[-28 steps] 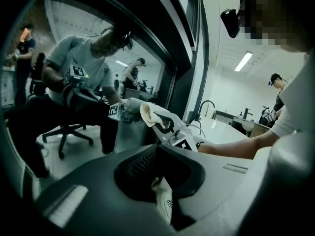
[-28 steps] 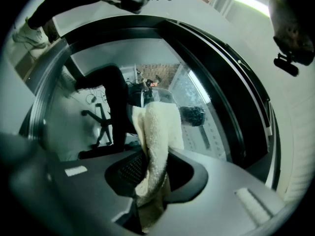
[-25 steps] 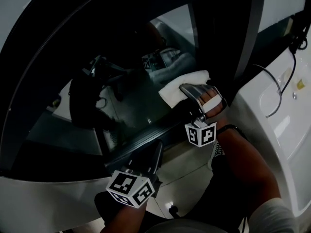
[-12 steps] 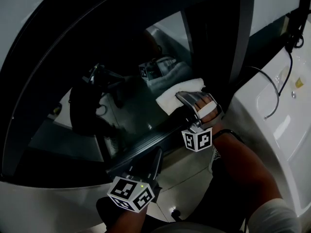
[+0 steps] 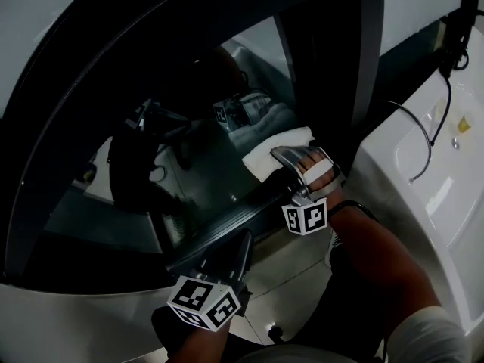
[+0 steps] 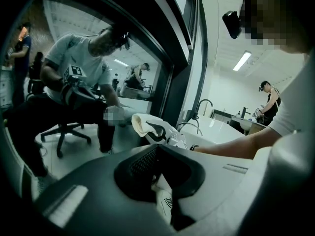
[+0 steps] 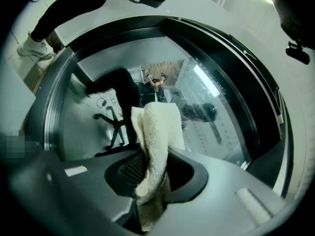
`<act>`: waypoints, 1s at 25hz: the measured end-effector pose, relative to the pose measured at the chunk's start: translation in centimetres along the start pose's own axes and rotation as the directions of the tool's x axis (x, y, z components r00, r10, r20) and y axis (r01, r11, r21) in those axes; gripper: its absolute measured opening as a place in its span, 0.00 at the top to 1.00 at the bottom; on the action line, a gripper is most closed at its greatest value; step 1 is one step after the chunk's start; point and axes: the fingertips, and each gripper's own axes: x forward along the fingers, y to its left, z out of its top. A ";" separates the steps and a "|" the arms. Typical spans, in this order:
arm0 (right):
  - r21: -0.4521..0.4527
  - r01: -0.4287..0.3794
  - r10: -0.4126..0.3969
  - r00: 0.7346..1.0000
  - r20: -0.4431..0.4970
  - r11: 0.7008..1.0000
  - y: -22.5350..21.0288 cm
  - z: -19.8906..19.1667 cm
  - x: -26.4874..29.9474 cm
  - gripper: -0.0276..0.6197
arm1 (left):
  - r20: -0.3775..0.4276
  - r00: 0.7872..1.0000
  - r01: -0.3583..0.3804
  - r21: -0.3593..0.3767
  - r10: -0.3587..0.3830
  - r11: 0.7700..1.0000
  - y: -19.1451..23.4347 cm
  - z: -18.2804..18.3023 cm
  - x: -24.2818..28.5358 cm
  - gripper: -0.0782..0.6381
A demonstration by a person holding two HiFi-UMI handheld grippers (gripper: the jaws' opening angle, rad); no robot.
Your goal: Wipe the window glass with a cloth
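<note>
The dark window glass (image 5: 189, 180) sits in a curved black frame and fills the head view. A white cloth (image 5: 274, 150) is pressed against its lower right part. My right gripper (image 5: 286, 156) is shut on the cloth, which rises folded from between the jaws in the right gripper view (image 7: 156, 132), with the glass (image 7: 211, 107) just beyond. My left gripper (image 5: 240, 249) hangs lower, below the sill, shut and holding nothing. The left gripper view looks past its closed jaws up to the cloth (image 6: 139, 123) and the right gripper (image 6: 158, 131).
A black upright frame post (image 5: 355, 66) stands just right of the cloth. A white basin (image 5: 446, 195) with a thin curved tap (image 5: 423, 138) lies to the right. The black sill (image 5: 219, 237) runs under the glass. Pale floor tiles (image 5: 283, 274) show below.
The right gripper and cloth have slid a little left and down on the glass. The left gripper has stayed almost still.
</note>
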 end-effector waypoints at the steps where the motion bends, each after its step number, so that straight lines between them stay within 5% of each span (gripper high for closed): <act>1: 0.000 -0.006 0.006 1.000 -0.004 1.000 0.2 0.0 0.0 0.82 | 0.001 1.000 0.001 -0.001 -0.001 1.000 0.0 0.0 0.0 0.87; 25: 0.030 -0.110 0.112 0.991 -0.075 0.993 1.7 -0.8 0.0 0.82 | 0.016 1.000 -0.001 -0.027 0.001 1.000 0.5 -0.2 0.0 0.87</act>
